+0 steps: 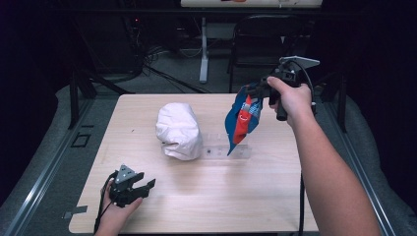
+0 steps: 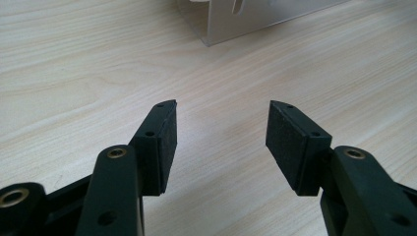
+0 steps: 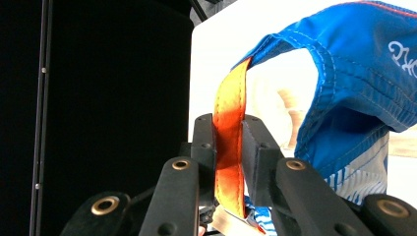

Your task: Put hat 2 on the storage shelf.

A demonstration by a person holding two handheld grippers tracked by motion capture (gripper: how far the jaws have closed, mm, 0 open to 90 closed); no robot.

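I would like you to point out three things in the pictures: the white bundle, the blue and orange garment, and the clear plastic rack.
white bundle [image 1: 179,131], high view, middle of its top.
blue and orange garment [image 1: 242,119], high view, its hanging orange part.
clear plastic rack [image 2: 255,17], left gripper view, its front wall.

Both grippers matte black. Left gripper [image 1: 132,186]: grey three-cornered plate on top, black cable trailing toward 6 o'clock. Right gripper [image 1: 260,89]: same plate, same cable. Fingers [image 2: 163,142] have rubbery pads, brass-ringed pivots. Forearms bare, sleeveless.
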